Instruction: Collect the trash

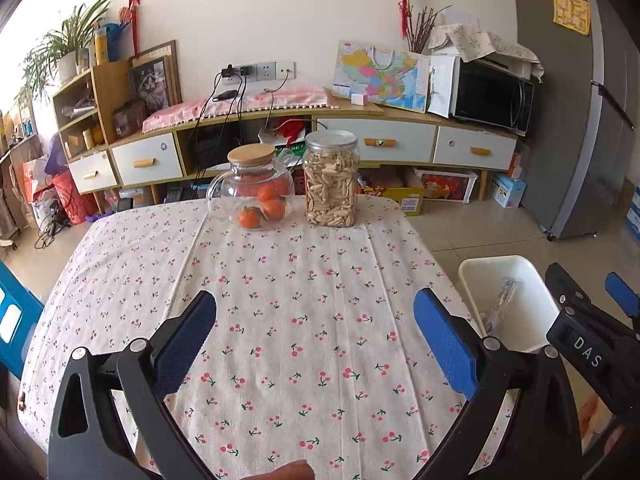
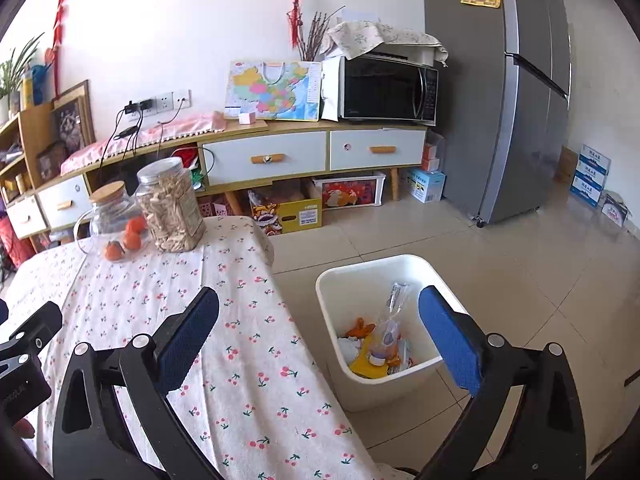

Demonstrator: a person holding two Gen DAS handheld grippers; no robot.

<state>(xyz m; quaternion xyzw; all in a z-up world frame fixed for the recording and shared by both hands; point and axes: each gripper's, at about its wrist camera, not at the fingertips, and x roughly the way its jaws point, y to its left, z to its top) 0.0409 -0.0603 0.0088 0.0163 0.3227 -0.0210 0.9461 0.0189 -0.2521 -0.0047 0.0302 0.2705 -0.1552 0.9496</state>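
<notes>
cherry-print tablecloth (image 1: 312,320), teapot (image 1: 252,188) beside jar (image 1: 331,178)

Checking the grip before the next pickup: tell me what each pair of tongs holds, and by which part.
Nothing is held. The left tongs and the right tongs both stand open and empty.

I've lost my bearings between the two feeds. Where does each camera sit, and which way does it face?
Left wrist: rides the left tool, open and empty, facing across the cherry-print tablecloth to the lidded glass teapot of oranges; the right tool shows at right.
Right wrist: rides the right tool, open and empty, over the table's edge above the white plastic bin of trash; the left tool shows at left.
Shared: tablecloth, teapot, clear snack jar, bin, black microwave.
</notes>
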